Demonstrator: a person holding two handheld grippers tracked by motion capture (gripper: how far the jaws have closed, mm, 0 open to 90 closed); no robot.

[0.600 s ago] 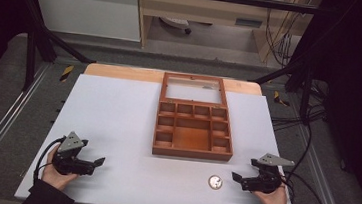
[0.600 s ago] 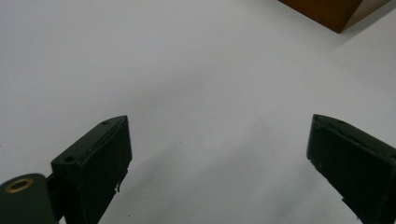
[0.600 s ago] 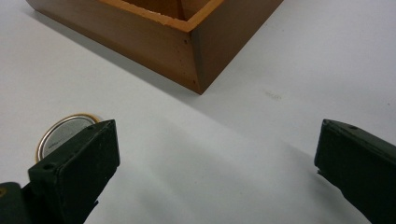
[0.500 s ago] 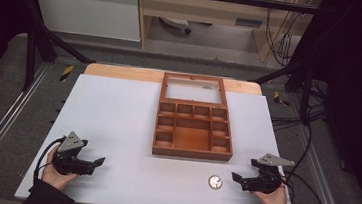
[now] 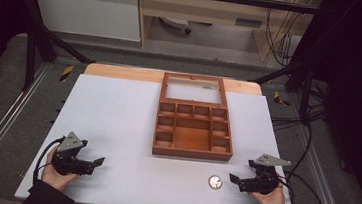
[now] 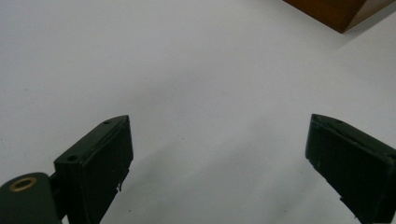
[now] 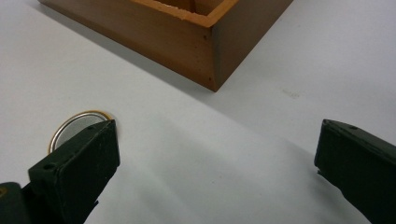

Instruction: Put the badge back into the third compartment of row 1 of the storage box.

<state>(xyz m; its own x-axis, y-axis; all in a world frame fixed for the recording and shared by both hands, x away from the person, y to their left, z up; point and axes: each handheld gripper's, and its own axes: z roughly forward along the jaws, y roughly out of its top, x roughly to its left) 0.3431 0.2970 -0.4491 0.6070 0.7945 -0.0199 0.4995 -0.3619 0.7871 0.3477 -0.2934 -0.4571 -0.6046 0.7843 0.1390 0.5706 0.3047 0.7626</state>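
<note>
Two hand-held grippers rest on the white table point(image 5: 117, 121), one near each front corner. The left hand-held gripper point(image 5: 97, 162) has its jaws wide apart and holds nothing. The right hand-held gripper point(image 5: 233, 178) is spread wide too, with nothing in it. One small round disc point(image 5: 215, 182) lies flat near the front edge, just beside the right hand-held gripper. One wooden tray point(image 5: 191, 156) with many little boxes sits in the middle.

Left claw point(image 5: 97, 162) at 7 o'clock, jaws wide apart, pointing toward 3; right claw point(image 5: 232, 179) at 5 o'clock, jaws wide apart, pointing toward 9; a hand grips each.
</note>
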